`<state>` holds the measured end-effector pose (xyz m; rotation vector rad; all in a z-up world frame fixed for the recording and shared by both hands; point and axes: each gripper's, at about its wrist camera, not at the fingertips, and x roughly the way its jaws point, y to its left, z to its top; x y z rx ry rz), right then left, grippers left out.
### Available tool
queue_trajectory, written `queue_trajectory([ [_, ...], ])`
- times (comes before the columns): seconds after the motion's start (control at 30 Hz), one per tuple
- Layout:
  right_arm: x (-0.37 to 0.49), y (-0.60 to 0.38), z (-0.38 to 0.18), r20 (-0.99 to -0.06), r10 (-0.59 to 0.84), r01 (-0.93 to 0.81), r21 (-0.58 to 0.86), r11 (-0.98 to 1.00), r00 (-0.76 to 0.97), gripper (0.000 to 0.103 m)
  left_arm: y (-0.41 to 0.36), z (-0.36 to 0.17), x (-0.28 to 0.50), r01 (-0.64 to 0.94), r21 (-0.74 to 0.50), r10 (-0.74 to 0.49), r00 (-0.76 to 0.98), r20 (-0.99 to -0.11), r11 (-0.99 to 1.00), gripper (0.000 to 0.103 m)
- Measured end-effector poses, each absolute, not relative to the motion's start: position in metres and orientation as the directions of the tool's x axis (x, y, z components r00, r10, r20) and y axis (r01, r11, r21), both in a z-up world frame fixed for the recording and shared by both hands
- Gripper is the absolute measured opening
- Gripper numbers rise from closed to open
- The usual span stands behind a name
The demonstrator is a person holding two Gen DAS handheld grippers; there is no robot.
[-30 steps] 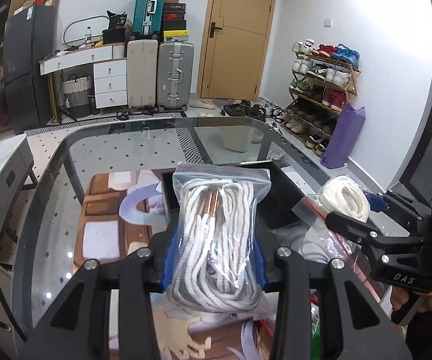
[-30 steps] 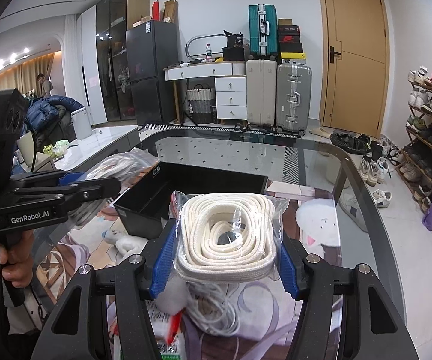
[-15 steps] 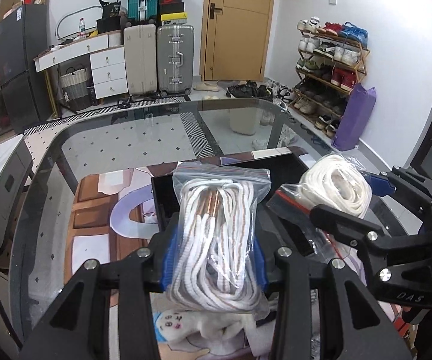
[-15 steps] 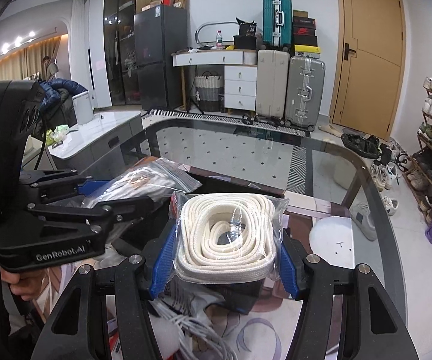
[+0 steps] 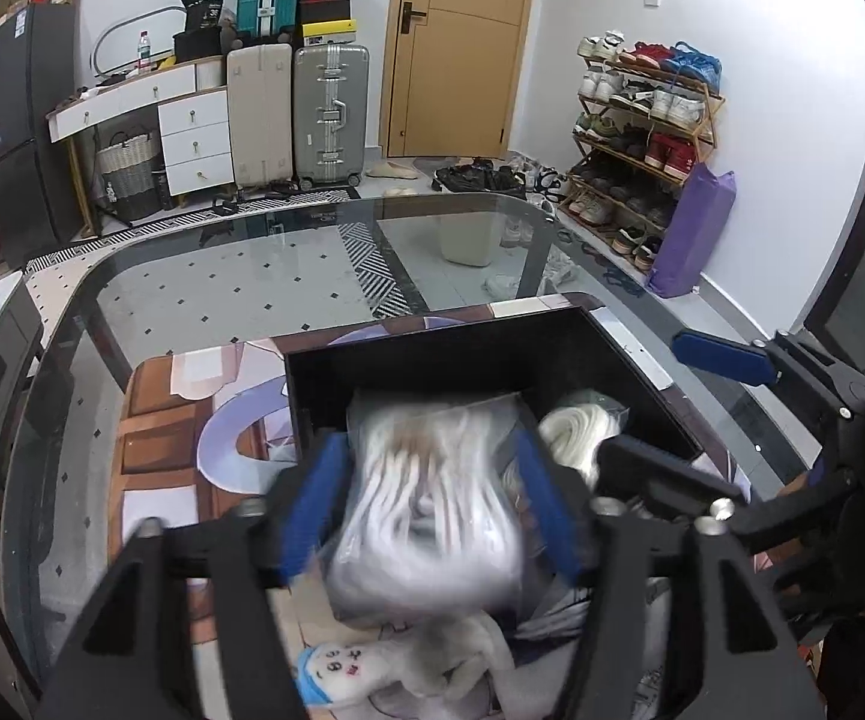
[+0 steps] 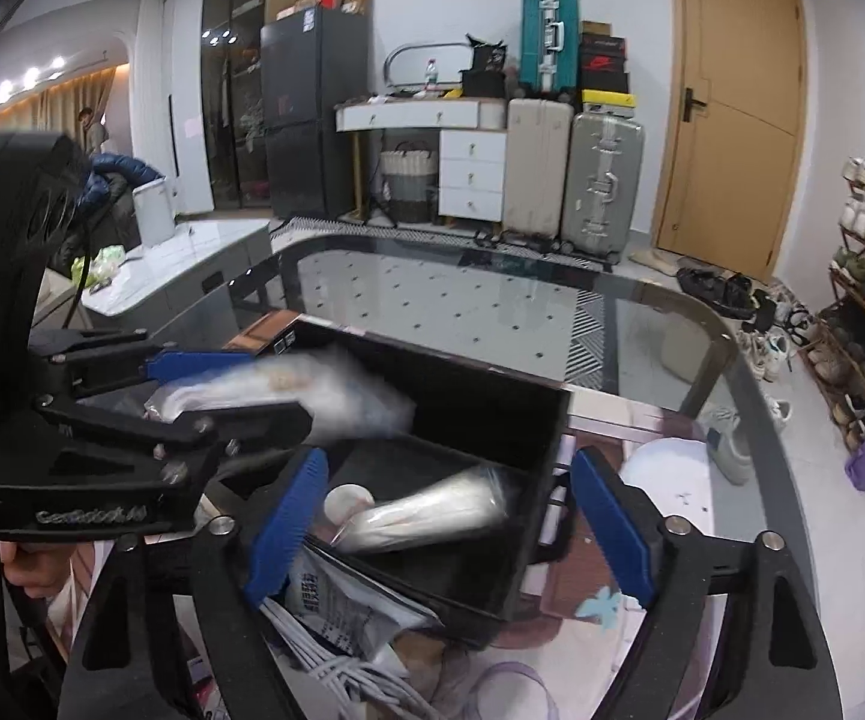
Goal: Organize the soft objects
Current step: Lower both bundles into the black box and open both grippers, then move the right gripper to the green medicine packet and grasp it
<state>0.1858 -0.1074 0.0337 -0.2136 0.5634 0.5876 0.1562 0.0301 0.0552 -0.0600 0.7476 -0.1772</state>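
Your left gripper [image 5: 429,498] is opening; the bagged rope bundle [image 5: 426,510] sits blurred between its blue pads [image 5: 312,504], long axis running away from you toward the black bin [image 5: 450,354]. I cannot tell whether the pads touch it.

Your right gripper [image 6: 450,516] is opening too, nothing pressed; its bagged white coil [image 6: 426,513] lies in the bin below, long axis crosswise.

The left gripper is nearer the rope bag. Bin floor mostly hidden; loose bags [image 6: 342,606] on the counter [image 5: 192,276] cut off.

Bagged ropes [image 5: 426,504] over black bin [image 5: 408,360]
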Motion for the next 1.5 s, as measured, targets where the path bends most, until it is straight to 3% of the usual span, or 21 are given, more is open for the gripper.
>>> queue_trajectory([
  [0.13, 0.176, -0.128, 0.035, -0.534, 0.471, -0.554, 0.006, 0.832, 0.702, 0.101, 0.029, 0.063, 0.140, 0.139, -0.109, -0.176, 0.748, -0.640, 0.984, 0.103],
  [0.43, 0.146, -0.170, 0.020, -0.558, 0.442, -0.505, 0.047, 0.862, 0.702, 0.102, 0.041, 0.060, 0.110, 0.094, -0.170, -0.182, 0.749, -0.637, 0.981, 0.103],
  [1.5, 0.066, -0.180, -0.013, -0.604, 0.449, -0.518, 0.069, 0.852, 0.658, 0.102, 0.042, 0.035, 0.029, 0.036, -0.131, -0.110, 0.777, -0.620, 0.991, 0.103],
])
